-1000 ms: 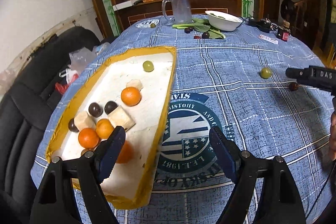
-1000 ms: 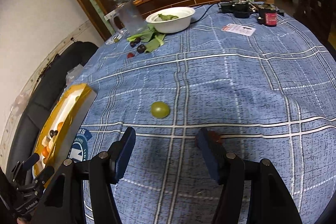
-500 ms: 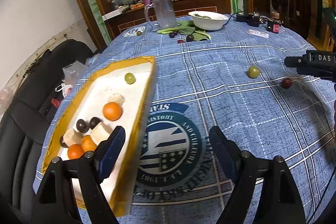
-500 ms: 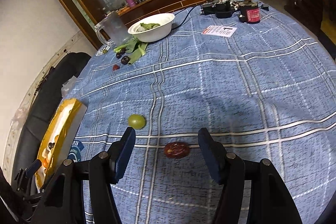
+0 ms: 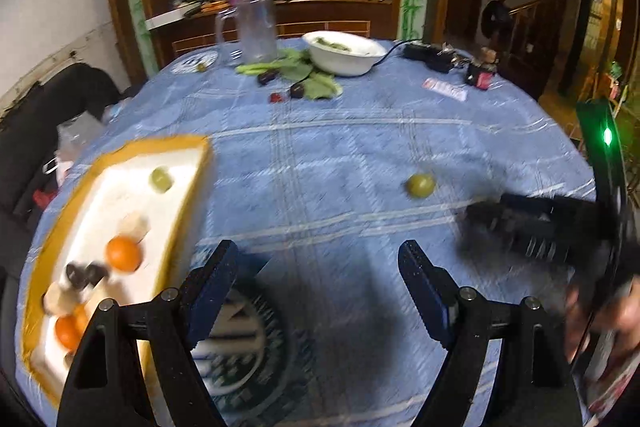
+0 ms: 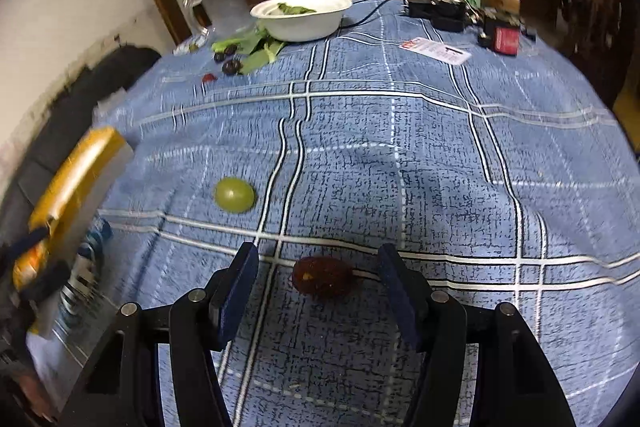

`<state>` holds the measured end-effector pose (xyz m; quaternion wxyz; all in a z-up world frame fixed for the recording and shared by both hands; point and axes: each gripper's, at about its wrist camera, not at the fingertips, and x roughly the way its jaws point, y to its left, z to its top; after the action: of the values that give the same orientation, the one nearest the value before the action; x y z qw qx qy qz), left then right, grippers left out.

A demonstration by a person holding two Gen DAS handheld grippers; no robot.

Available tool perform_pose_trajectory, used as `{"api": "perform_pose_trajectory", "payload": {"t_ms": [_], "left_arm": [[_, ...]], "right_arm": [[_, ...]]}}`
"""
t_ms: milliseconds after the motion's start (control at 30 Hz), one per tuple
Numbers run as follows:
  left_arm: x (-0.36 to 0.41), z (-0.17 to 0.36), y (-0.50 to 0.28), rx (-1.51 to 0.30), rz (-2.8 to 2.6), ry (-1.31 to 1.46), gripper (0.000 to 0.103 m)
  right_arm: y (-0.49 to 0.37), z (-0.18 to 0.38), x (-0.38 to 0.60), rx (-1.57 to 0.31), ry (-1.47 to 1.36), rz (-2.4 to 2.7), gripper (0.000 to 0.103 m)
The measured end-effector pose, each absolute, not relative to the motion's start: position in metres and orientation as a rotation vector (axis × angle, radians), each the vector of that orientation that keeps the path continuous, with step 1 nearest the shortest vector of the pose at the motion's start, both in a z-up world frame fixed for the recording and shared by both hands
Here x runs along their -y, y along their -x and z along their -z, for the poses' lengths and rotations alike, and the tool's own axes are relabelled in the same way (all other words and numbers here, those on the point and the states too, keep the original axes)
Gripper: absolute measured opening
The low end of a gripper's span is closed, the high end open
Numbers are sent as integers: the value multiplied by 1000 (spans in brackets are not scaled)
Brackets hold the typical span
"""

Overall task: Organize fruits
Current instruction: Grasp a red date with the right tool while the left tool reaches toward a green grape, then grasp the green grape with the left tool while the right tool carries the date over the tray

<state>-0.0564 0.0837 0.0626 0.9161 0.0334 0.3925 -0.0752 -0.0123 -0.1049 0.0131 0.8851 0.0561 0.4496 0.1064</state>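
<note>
The right tool [image 6: 318,281] hovers low, its jaws spread wide with a dark red date [image 6: 322,279] lying on the blue plaid surface [image 6: 440,155] between them, untouched. A green grape [image 6: 234,194] sits just beyond, to the left. The left tool [image 5: 320,267] is spread too, empty, beside the yellow-rimmed tray [image 5: 176,147] holding oranges [image 5: 123,253], dark fruits and another grape [image 5: 161,179]. The printing on the cloth emblem [image 5: 240,343] and the white card [image 6: 436,50] is too blurred to read.

Motion blur smears the yellow-rimmed tray [image 5: 120,187] and its fruit in the left wrist view. The right gripper [image 5: 532,227] there is a dark blur, cut off by the frame edge.
</note>
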Motion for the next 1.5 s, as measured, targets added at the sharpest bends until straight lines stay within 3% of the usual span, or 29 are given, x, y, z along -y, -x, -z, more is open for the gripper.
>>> {"api": "perform_pose_trajectory", "payload": {"t_ms": [267,500,633,667,1067,1500], "left_arm": [[-32,-42,3,-852,288,-75,80],[-2,-17,-25,-908,350,-95,65],[2,-9,-31,-927,367,-89,30],[2,-8,-30,-915,358,-97,25],[-34,-39,-5,-851,316,25,25],[-167,-73,64,-783,144,238,25]], "right_arm": [[19,-10,94,-918,49,-139,32],[19,-11,102,-919,-2,-148,32],[19,-11,100,-919,-2,-145,32],[19,-11,100,-919,-4,-145,32],[21,-17,108,-870,-45,-120,32],[32,-28,83,-821,-12,-140,32]]}}
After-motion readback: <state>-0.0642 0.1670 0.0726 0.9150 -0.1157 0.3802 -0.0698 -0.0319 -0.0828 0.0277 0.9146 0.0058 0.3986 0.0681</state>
